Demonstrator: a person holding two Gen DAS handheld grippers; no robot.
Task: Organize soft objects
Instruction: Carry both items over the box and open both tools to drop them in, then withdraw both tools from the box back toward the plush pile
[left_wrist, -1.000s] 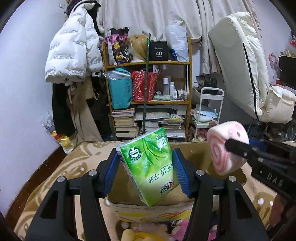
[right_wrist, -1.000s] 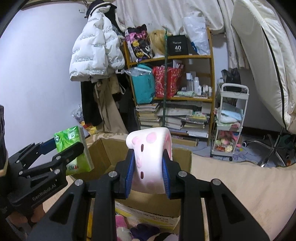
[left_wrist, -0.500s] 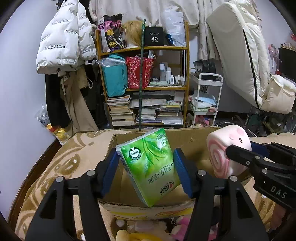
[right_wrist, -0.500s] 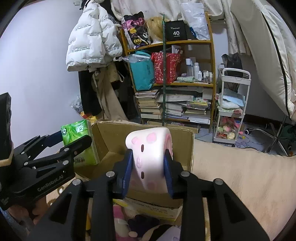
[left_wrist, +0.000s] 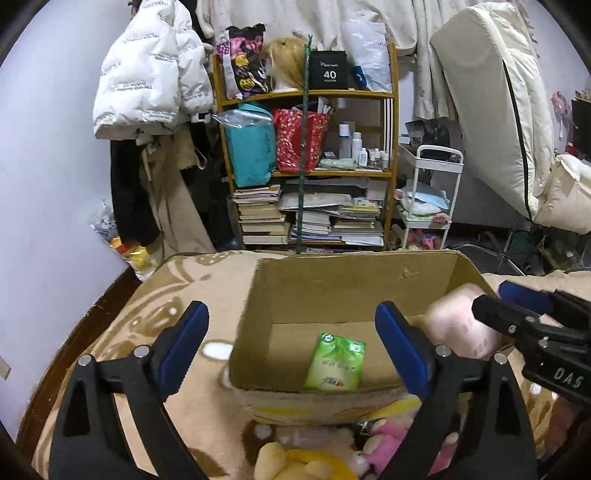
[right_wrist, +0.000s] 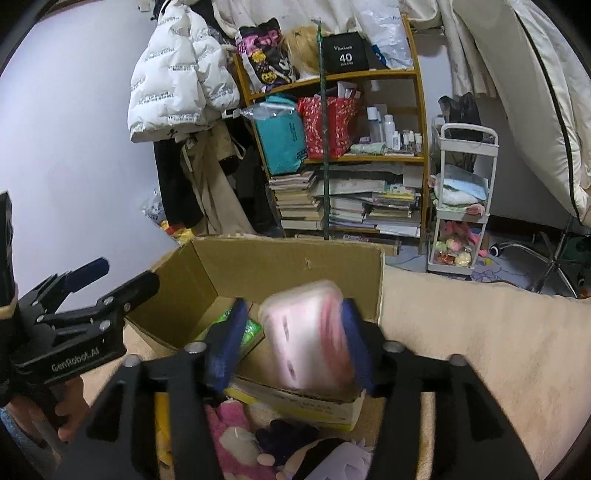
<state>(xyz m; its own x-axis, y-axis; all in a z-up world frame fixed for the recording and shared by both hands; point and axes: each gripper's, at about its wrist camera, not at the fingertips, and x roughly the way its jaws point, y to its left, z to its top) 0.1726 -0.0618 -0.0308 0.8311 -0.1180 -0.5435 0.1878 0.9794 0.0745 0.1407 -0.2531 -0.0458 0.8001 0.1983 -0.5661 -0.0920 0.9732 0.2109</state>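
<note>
Over the box, left claw (left_wrist: 291, 345): released, its blue pads spread wide and bare, hanging above the near wall of the cardboard box (left_wrist: 354, 280).
Right claw (right_wrist: 293, 338): blurred in motion; the pink plush block (right_wrist: 308, 339) sits between its blue pads, and I cannot tell whether they press it or have let go. It is over the box's near right corner.
Pink plush block, left view (left_wrist: 460, 326): at the box's right rim, partly behind the right claw's black finger.
Tissue pack (left_wrist: 335, 362): green, lying flat on the box floor close to the near wall, apart from both claws. In the right view only a green strip (right_wrist: 249, 330) of it shows behind the left pad.
Box interior: otherwise bare brown floor, with open room behind and to the left of the pack; all four walls stand upright, flaps not visible.
Box footing: on a tan patterned blanket (left_wrist: 192, 280) covering the bed, with a broad bare stretch to the left of the box reaching the bed's left edge.
Right of the box: a plain beige stretch of bed (right_wrist: 480, 332), unoccupied out to the far edge.
Near edge of the bed: a heap of plush toys (left_wrist: 325, 450) in yellow, pink and brown, touching the box's front wall.
Beyond the bed: a wooden shelf (left_wrist: 306, 166) crowded with books and bags.
</note>
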